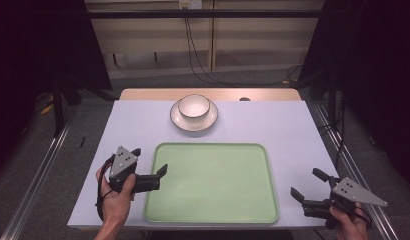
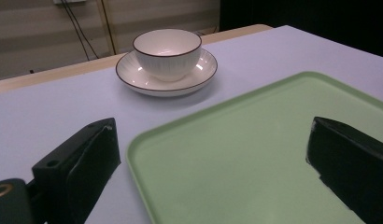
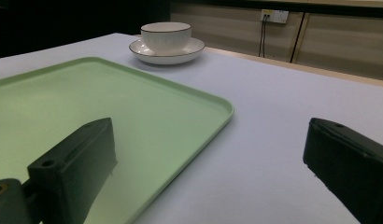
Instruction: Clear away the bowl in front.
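A pale green tray lies empty on the near middle of the table. Behind it a white bowl with a dark rim stands in a matching saucer. My left gripper is open at the tray's left edge, one jaw over the rim, nothing between them. My right gripper is open over the bare table, right of the tray near the front edge. The left gripper looks along the tray toward the bowl and saucer. The right gripper faces the tray, bowl and saucer.
The light table top has a wooden strip along its far edge with a small dark object on it. Metal rails run on the floor at both sides. Cables hang behind.
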`<move>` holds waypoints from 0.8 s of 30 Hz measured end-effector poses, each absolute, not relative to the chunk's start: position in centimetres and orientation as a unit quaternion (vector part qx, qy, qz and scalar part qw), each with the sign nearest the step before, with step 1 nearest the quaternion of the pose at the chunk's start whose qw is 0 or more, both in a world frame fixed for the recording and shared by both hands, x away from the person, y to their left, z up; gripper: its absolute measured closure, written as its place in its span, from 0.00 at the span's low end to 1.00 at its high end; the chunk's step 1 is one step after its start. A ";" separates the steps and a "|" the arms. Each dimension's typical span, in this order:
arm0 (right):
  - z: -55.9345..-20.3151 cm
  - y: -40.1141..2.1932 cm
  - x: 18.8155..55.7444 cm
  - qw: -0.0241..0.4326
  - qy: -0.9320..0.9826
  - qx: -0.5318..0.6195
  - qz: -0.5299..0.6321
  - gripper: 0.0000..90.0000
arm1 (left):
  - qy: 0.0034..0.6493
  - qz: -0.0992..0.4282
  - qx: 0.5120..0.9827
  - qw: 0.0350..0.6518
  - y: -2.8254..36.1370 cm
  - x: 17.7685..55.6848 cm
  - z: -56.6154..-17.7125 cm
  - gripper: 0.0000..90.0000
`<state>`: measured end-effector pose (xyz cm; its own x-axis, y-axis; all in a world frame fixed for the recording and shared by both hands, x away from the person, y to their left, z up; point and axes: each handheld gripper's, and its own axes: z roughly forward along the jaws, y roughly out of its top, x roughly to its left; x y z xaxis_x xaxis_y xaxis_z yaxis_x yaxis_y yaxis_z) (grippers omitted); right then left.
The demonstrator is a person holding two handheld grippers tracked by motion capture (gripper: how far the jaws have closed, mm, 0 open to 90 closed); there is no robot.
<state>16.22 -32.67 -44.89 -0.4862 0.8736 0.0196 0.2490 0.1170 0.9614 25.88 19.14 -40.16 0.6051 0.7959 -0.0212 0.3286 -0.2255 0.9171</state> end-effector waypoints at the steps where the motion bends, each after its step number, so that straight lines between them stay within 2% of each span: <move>1: -44.9 -32.7 16.2 0.298 0.685 0.410 0.523 0.02 | 0.376 0.239 0.746 0.494 19.1 26.1 -40.3 0.03; 14: -44.9 -32.5 16.3 0.301 0.685 0.405 0.525 0.02 | 0.373 0.219 0.753 0.496 18.2 29.3 -40.7 0.04; 17: -44.9 -32.4 16.3 0.300 0.686 0.403 0.526 0.02 | 0.377 0.237 0.744 0.498 17.9 30.0 -40.6 0.06; 24: -44.9 -32.5 16.3 0.302 0.684 0.403 0.528 0.02 | 0.381 0.234 0.749 0.489 17.1 31.7 -40.3 0.07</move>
<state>16.25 -32.51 -44.90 -0.4924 0.8703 0.0119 0.2320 0.1180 0.9655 31.66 17.07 -40.25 0.5995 0.8001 -0.0227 0.3420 -0.2305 0.9110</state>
